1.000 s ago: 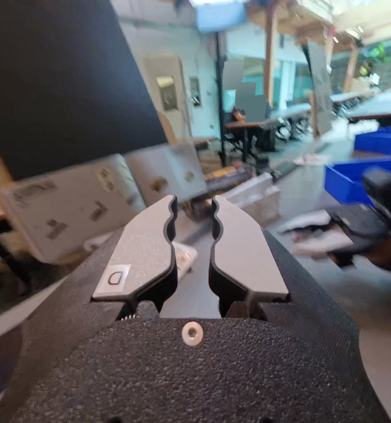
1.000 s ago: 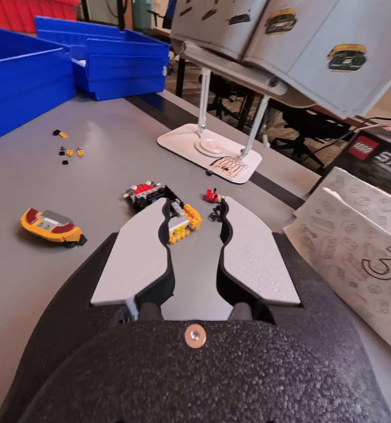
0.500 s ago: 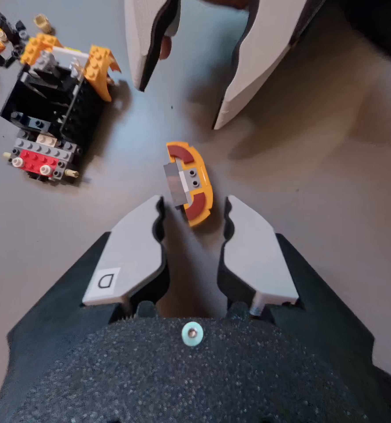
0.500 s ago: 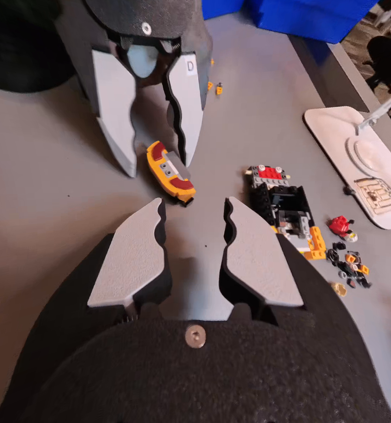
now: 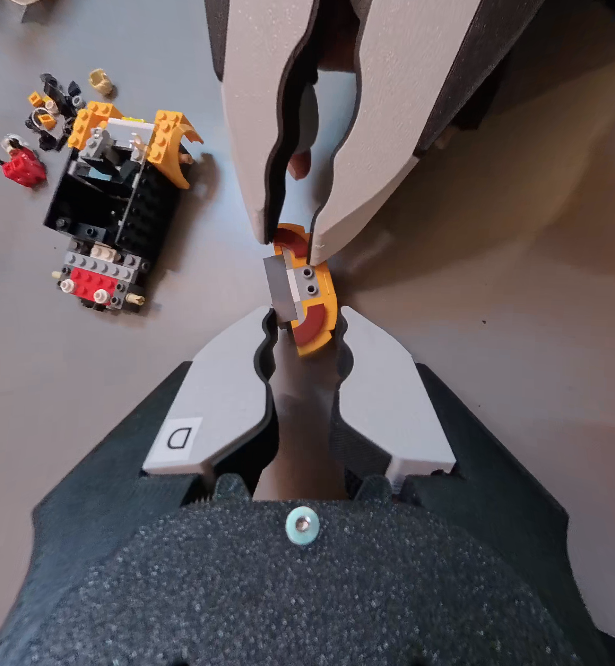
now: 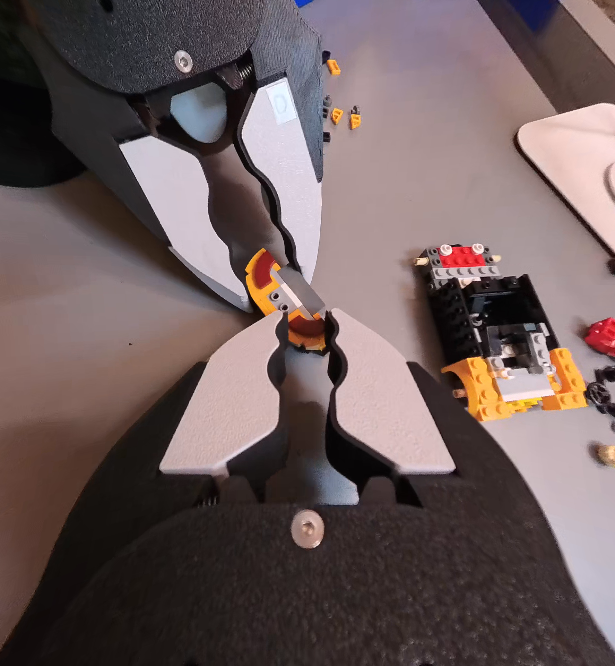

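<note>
Both claws clamped on one curved orange brick piece, on the grey bench

From my left I see a small red piece (image 5: 19,169) and a scatter of tiny black and orange bits (image 5: 52,108), then the half-built black, orange and red brick car (image 5: 115,212). Right of it lies the curved orange brick piece (image 5: 308,288) with its dark-red arcs and grey plate – my left claw (image 5: 306,324) has its pads pressed on the near end, my right claw (image 6: 304,320) grips the opposite end. It rests on the bench (image 5: 497,324). In the right wrist view, a white base plate (image 6: 569,173) sits at the far right, well apart.
</note>
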`<state>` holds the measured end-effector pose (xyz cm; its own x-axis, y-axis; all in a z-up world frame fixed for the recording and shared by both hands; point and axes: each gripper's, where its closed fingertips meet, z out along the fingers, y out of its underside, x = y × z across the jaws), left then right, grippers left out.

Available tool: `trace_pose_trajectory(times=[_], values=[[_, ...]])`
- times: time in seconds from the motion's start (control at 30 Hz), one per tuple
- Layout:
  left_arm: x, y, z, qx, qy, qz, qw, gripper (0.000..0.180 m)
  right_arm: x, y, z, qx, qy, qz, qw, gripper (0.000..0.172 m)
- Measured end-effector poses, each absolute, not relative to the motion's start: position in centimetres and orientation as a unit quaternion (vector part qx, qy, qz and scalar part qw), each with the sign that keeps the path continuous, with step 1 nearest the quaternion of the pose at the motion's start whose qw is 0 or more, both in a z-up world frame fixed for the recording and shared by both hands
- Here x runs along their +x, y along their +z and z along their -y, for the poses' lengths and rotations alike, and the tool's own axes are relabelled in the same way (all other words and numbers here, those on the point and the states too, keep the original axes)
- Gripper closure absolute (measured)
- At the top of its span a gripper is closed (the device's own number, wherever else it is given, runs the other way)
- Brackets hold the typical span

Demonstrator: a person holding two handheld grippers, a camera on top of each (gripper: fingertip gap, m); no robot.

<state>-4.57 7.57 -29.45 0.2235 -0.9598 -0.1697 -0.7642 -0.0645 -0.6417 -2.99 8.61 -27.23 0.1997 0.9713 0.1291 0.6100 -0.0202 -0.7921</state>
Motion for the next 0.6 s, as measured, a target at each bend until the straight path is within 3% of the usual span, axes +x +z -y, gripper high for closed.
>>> trace_pose_trajectory(times=[0.13,0.27,0.37,0.6], values=[[-4.47,-29.49,-7.43,-0.723,-0.191,-0.587,0.310,0.151,-2.97,-27.28,-8.65,-0.686,0.260,0.571,0.369,0.152],[-3.89,-29.51,-7.52,-0.718,-0.206,-0.582,0.322,0.134,-2.99,-27.28,-8.76,-0.691,0.275,0.560,0.366,0.152],[-3.66,-29.55,-7.81,-0.716,-0.203,-0.580,0.332,0.148,-2.95,-27.26,-8.75,-0.690,0.274,0.562,0.364,0.152],[-3.71,-29.62,-7.73,-0.727,-0.209,-0.572,0.317,0.148,-2.87,-27.28,-8.74,-0.695,0.281,0.556,0.358,0.151]])
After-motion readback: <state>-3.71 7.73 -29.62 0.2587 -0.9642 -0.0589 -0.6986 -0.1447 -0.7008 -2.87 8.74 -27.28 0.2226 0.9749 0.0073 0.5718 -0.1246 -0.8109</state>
